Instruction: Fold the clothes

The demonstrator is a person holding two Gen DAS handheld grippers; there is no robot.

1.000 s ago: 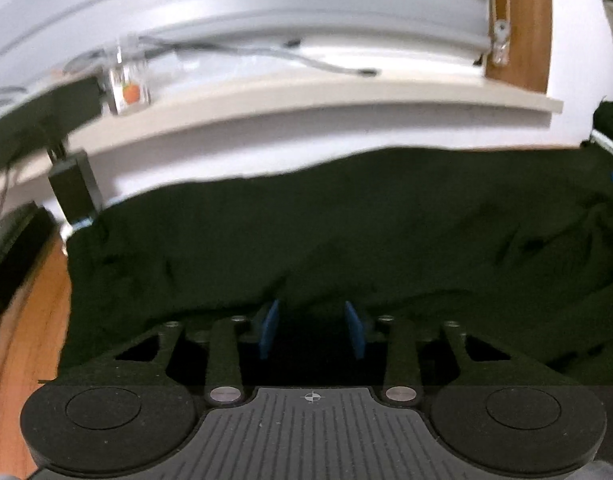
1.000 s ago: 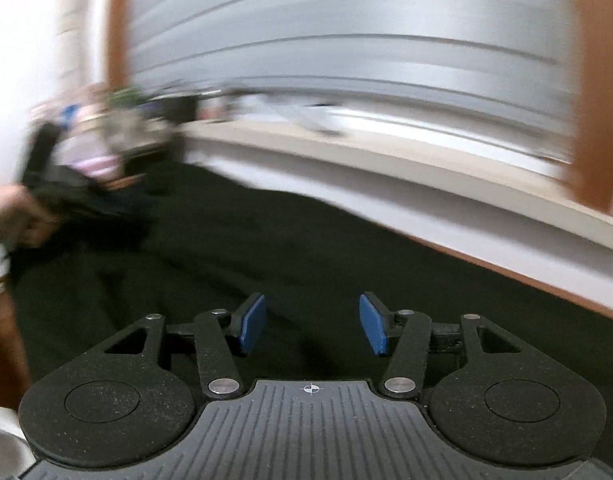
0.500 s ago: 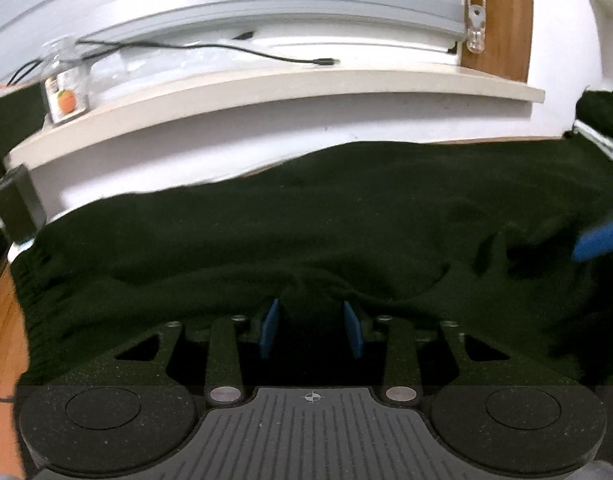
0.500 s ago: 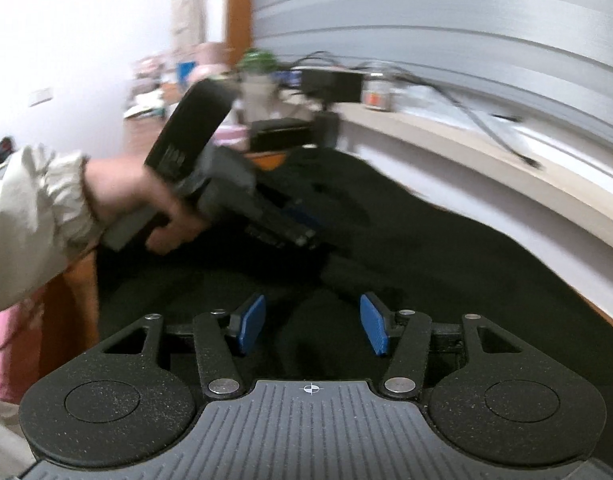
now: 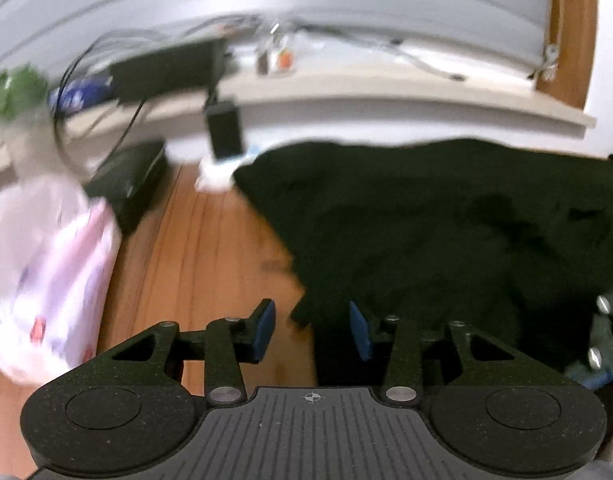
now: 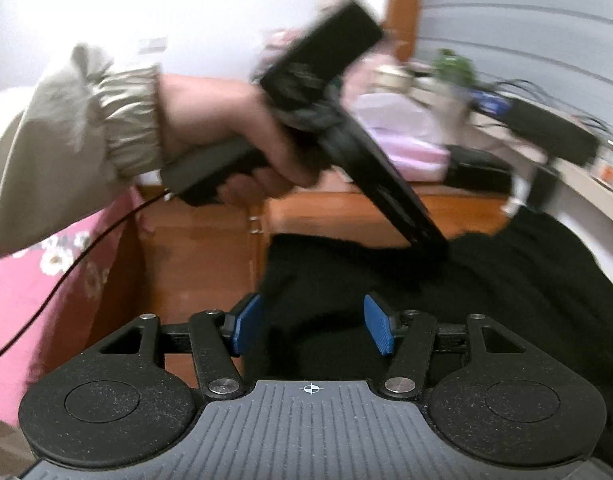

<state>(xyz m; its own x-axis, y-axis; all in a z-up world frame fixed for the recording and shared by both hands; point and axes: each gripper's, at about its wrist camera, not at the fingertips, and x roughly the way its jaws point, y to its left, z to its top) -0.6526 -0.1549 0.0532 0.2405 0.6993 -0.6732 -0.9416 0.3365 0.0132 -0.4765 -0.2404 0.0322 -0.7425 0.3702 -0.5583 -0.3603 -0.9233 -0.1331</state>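
A dark green, nearly black garment (image 5: 446,240) lies rumpled on the wooden table (image 5: 206,260). Its left edge runs diagonally down to a corner right in front of my left gripper (image 5: 312,328). That gripper is open, with bare wood and the cloth's corner showing between its blue pads. My right gripper (image 6: 312,328) is open too, hovering over the garment (image 6: 486,280) near the table's front left corner. In the right wrist view a hand (image 6: 226,132) in a beige sleeve holds the left gripper (image 6: 434,244), whose tips are down at the cloth. Part of the right gripper shows at the lower right of the left wrist view.
A pink-and-white plastic bag (image 5: 46,260) and a black box (image 5: 130,184) sit left of the garment. A black adapter (image 5: 224,128) hangs from the cluttered window ledge (image 5: 386,92) behind. Pink floral fabric (image 6: 46,272) lies beyond the table's left side, with a thin cable across it.
Both views have swung left. The left gripper went from over the garment's middle to its left corner, with wood now showing. The right wrist view now shows the hand and left gripper closer.
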